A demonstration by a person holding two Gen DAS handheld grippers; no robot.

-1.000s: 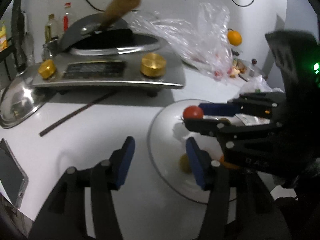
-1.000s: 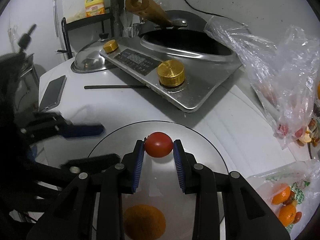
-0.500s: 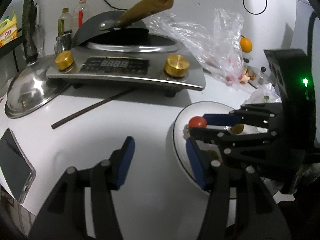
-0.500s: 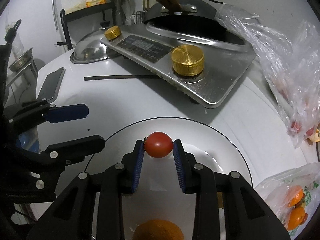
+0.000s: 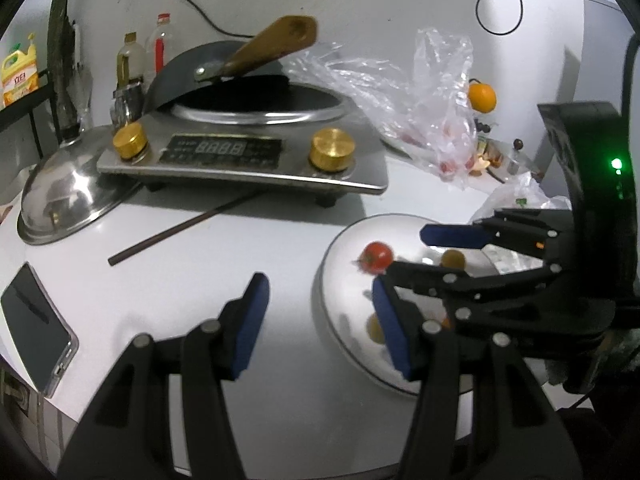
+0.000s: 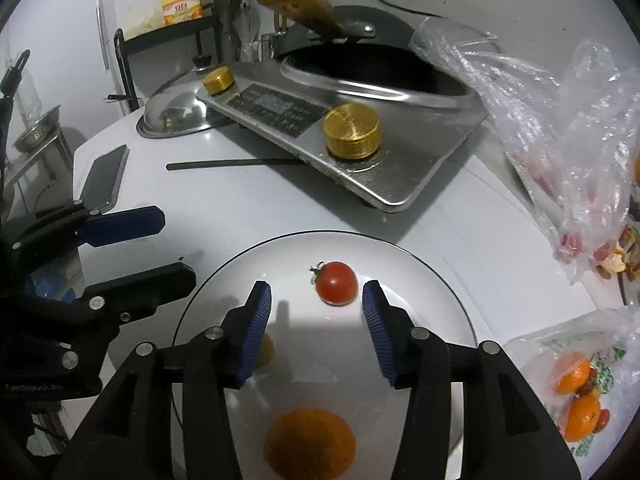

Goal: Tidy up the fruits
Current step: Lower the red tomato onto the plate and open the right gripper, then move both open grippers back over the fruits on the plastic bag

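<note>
A white tabletop [image 6: 248, 216] in a dim kitchen corner carries everything, with a white wall behind. The right gripper [image 6: 317, 300] hangs over the white plate [image 6: 436, 280], and its jaws have just been opening: they now stand apart with the cherry tomato [image 6: 336, 283] lying loose on the plate between the blue pads, nearer the right-hand one and touching neither. Nearer the camera on the same plate sits an orange [image 6: 309, 444], and a small yellowish fruit [image 6: 266, 350] peeps out behind the left finger. The left gripper [image 5: 316, 320] waits partly open and empty at the plate's left edge. Beyond the plate stand the induction cooker [image 6: 360, 136] with its wok, a clear plastic bag [image 6: 560, 128] to the plate's right, and a packet of oranges [image 6: 576, 392] at its near right.

The tomato looks just set down, so this placing step seems finished. The next move calls for lifting the right gripper clear without nudging the tomato, then fetching another fruit, probably from the bags right of the plate.
</note>
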